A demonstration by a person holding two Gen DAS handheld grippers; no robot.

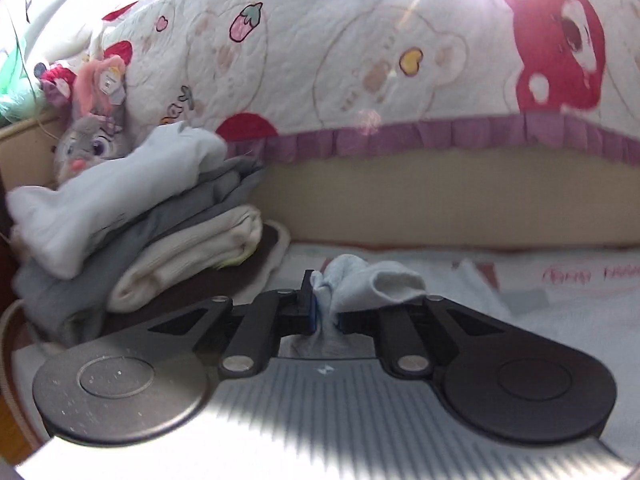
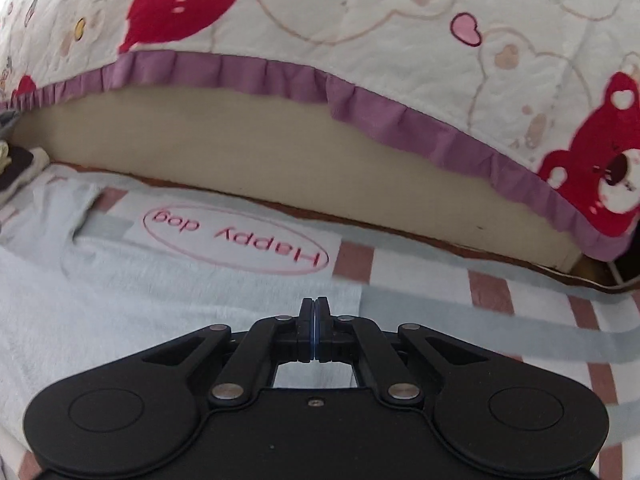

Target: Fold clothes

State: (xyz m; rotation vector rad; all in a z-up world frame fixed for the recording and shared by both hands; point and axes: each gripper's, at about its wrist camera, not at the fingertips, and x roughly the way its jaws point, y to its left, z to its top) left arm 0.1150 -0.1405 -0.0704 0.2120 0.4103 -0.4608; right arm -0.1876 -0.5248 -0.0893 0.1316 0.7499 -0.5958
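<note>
A pale blue garment [image 2: 120, 288] lies spread on the striped sheet [image 2: 488, 292] in the right wrist view. A bunched part of this pale blue cloth [image 1: 372, 280] sticks up between the fingers of my left gripper [image 1: 320, 292], which is shut on it just above the sheet. My right gripper [image 2: 315, 304] hovers low over the garment's right edge. Its pads are pressed flat together and no cloth shows between them. A stack of folded clothes [image 1: 132, 232], white, grey and cream, sits to the left of my left gripper.
A quilt [image 1: 320, 60] with red bears and a purple frill hangs over a beige mattress side [image 1: 440, 200] straight ahead. A grey plush rabbit [image 1: 86, 144] leans behind the stack. A pink "Happy dog" print [image 2: 236, 240] marks the sheet.
</note>
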